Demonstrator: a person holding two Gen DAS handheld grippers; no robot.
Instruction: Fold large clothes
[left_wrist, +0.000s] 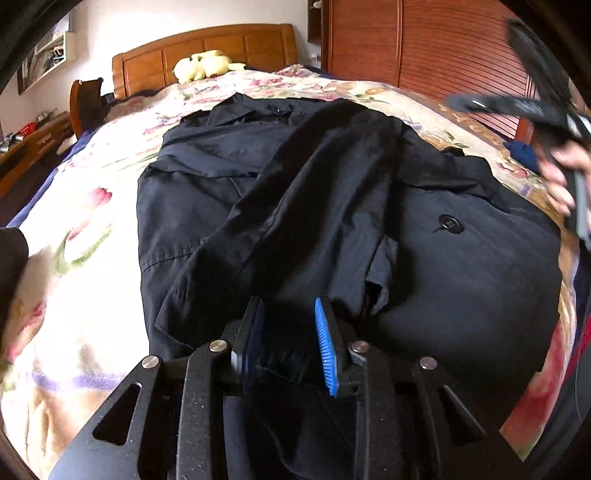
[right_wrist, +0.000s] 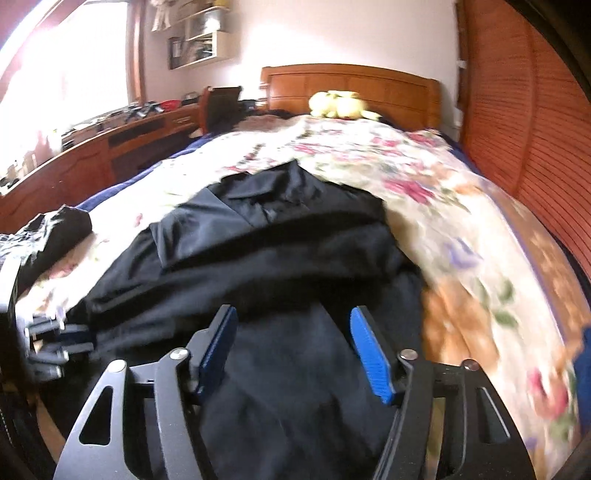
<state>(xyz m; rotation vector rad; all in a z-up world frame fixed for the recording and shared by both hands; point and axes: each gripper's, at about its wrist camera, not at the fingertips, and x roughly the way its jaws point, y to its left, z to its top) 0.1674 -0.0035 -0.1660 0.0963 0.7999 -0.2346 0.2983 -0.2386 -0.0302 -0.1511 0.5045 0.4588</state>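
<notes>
**Two wrist views up the bed toward the headboard**

The left wrist camera sits low and close over the dark coat (left_wrist: 332, 206), facing along the bed (left_wrist: 92, 229) toward the wooden headboard (left_wrist: 207, 48), which lies left of centre. The right wrist camera looks the same way from slightly higher, headboard (right_wrist: 351, 88) right of centre. Both share the coat (right_wrist: 258, 251), floral bedspread, yellow plush toy (left_wrist: 207, 64) at the headboard, and the slatted wardrobe (right_wrist: 517, 129) right of it.

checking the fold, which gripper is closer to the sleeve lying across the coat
Left. The left gripper has its fingers around the sleeve end; the right gripper is raised above the coat's far side, clear of it.
</notes>
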